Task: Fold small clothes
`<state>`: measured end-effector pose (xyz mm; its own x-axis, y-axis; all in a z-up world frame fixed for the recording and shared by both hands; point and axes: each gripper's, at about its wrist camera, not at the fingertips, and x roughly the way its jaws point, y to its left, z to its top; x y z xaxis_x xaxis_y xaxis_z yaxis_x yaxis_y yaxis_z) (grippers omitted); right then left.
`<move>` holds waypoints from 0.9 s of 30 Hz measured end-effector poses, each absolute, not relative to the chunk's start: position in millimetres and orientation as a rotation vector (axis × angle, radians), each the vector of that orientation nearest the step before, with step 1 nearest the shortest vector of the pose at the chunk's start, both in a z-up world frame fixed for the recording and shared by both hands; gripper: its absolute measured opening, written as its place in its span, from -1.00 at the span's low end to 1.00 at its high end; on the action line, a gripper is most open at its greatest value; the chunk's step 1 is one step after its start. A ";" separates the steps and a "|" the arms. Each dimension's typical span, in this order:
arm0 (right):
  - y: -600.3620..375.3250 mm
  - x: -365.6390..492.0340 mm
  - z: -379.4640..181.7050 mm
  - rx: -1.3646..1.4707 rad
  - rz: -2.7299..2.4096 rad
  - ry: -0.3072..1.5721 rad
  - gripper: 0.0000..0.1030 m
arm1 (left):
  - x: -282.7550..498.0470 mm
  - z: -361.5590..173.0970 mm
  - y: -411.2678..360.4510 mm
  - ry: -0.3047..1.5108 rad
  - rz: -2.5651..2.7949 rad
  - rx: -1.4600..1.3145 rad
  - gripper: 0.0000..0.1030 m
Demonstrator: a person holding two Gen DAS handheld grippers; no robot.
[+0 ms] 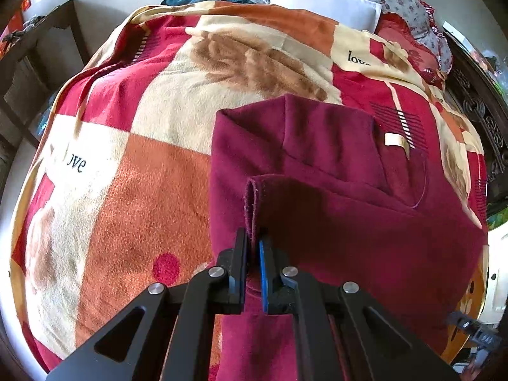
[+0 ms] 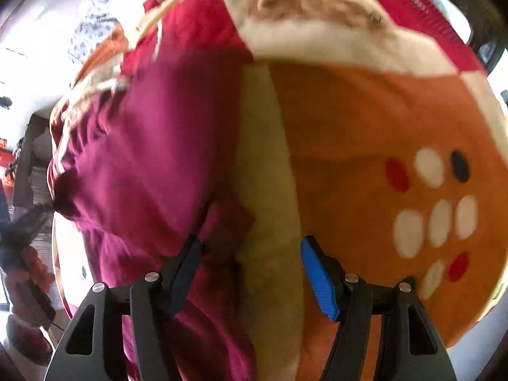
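Left gripper pinches maroon garment hem; right gripper gapes over blanket.

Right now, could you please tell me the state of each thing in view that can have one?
Maroon garment: partly folded, lying on the blanket, one hemmed edge pinched.
Left gripper: shut on the maroon garment's edge.
Right gripper: open, at the garment's edge, gripping nothing.
Patterned blanket: spread over the bed.
White pillow: lying at the head of the bed.
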<state>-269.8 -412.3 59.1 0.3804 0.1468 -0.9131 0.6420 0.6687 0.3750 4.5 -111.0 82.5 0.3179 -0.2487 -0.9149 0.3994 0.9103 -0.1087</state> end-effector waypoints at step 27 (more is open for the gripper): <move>-464.6 -219.4 94.2 0.819 -0.372 0.920 -0.46 | 5.6 60.0 -113.0 1.201 -0.432 0.155 -0.83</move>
